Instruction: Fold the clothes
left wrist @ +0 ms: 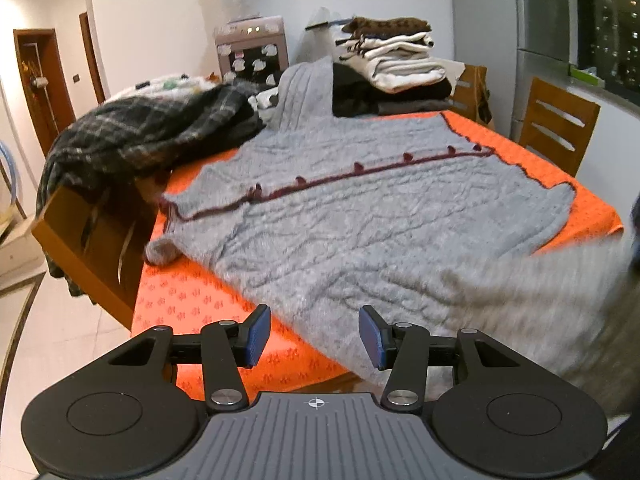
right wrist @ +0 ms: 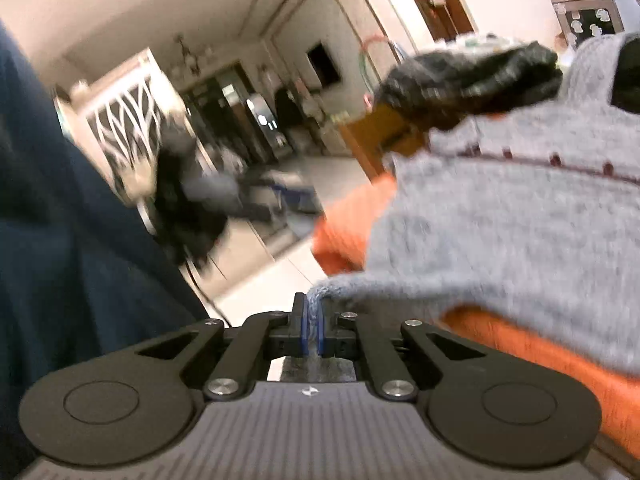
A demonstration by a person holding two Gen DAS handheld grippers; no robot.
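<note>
1. A grey knitted cardigan (left wrist: 360,208) lies spread flat across the table (left wrist: 180,300), which wears an orange patterned cloth. A dark maroon trim with a row of small buttons runs along the cardigan's front edge.
2. One sleeve of the cardigan runs up the far side of the table towards the wall; the near corner hangs over the table's edge at the lower right of the left wrist view, blurred.
3. The right claw (right wrist: 313,330) is pressed together on a thin edge of the cardigan, the grey knit pinched between its blue pads (right wrist: 306,328). From that pinch the fabric rises off the orange cloth towards the rest of the garment.
4. The left claw (left wrist: 315,336) stands spread apart with nothing between its blue pads (left wrist: 256,334). It hovers over the near edge of the table, just in front of the cardigan's hem, not touching it.
5. A dark plaid garment (left wrist: 132,140) is draped over the back of a wooden chair (left wrist: 92,248) at the table's left side.
6. At the far end of the table sits a stack of folded clothes (left wrist: 396,68), white and cream pieces on top of dark ones.
7. Beyond stand a water dispenser (left wrist: 250,46) against the wall and two more wooden chairs (left wrist: 556,124) at the right.
8. A dark blue sleeve or garment of the person (right wrist: 60,220) fills the left of the right wrist view.
</note>
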